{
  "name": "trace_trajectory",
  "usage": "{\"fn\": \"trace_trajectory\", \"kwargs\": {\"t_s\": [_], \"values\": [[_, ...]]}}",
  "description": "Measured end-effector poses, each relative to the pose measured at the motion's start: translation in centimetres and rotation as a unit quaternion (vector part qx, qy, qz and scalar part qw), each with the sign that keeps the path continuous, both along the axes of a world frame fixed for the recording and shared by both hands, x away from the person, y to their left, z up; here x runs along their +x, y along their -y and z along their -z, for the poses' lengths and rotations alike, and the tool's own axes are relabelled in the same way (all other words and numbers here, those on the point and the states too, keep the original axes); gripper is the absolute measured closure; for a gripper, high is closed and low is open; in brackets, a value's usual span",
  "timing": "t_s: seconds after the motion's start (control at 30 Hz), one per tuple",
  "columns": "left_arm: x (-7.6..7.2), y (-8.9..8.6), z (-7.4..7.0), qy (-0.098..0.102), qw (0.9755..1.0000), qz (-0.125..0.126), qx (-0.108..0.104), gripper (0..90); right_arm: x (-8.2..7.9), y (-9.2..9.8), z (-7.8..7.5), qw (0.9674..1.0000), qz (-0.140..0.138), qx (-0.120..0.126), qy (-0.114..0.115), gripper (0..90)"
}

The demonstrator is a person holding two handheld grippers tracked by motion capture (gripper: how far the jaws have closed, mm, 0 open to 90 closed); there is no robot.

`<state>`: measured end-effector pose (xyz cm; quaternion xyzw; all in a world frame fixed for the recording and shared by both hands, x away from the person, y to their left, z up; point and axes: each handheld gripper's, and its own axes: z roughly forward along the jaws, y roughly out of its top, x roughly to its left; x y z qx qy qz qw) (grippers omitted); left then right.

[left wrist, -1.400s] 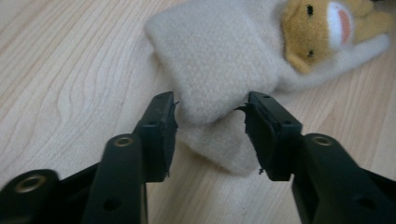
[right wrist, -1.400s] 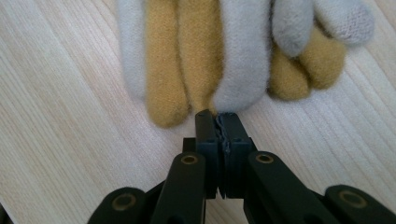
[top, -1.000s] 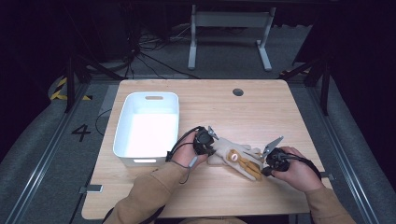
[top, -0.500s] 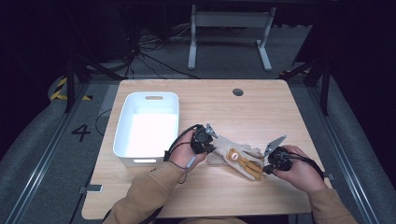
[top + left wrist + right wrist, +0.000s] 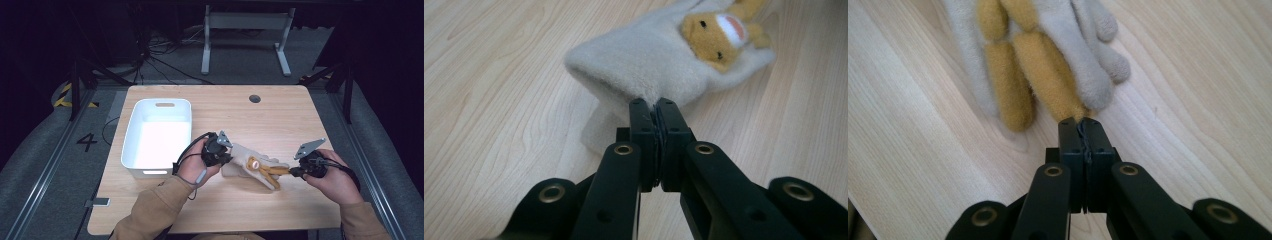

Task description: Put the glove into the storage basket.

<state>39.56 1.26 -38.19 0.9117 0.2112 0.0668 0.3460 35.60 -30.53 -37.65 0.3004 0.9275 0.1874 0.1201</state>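
A beige fleece glove (image 5: 245, 164) with yellow fingers and a small yellow animal face lies on the wooden table (image 5: 270, 120), stretched between my two grippers. My left gripper (image 5: 227, 159) is shut on the glove's cuff edge (image 5: 649, 60), jaws pressed together on the fabric. My right gripper (image 5: 292, 171) is shut on the tip of a yellow finger (image 5: 1048, 75), with the beige fingers beside it. Both pinches show in close-up: the left gripper (image 5: 655, 105) on the cuff, the right gripper (image 5: 1080, 122) on the fingertip.
A white plastic bin (image 5: 131, 135) stands just left of my left hand, with nothing in it. Bare wood spreads behind the glove up to a cable hole (image 5: 255, 98). The table's front edge is close under both forearms.
My right hand has drifted slightly to the right and the glove lies a little straighter between the grippers. Both grips are unchanged.
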Motion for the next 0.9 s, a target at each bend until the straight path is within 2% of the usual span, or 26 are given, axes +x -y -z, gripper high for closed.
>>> {"fn": "trace_trajectory", "kwargs": {"t_s": [0.47,0.63,0.67,0.9], "values": [[-1.0,-0.9,-0.1,0.002,1.0000,-0.006,-0.006,88.1,1.1,0.0,-1.0,0.9983,0.029,0.007,0.049,90.0],[-1.0,-0.9,0.7,-0.002,1.0000,-0.004,0.000,88.1,1.9,0.1,-1.0,0.9967,0.039,0.015,0.070,90.0],[-1.0,-0.8,1.0,-0.003,1.0000,-0.006,-0.003,88.1,2.1,0.2,-0.8,0.9966,0.041,0.016,0.071,90.0],[-0.8,-0.3,2.7,-0.022,0.9995,0.001,0.022,88.0,3.2,0.0,0.5,0.9969,0.045,0.011,0.063,90.0]]}}
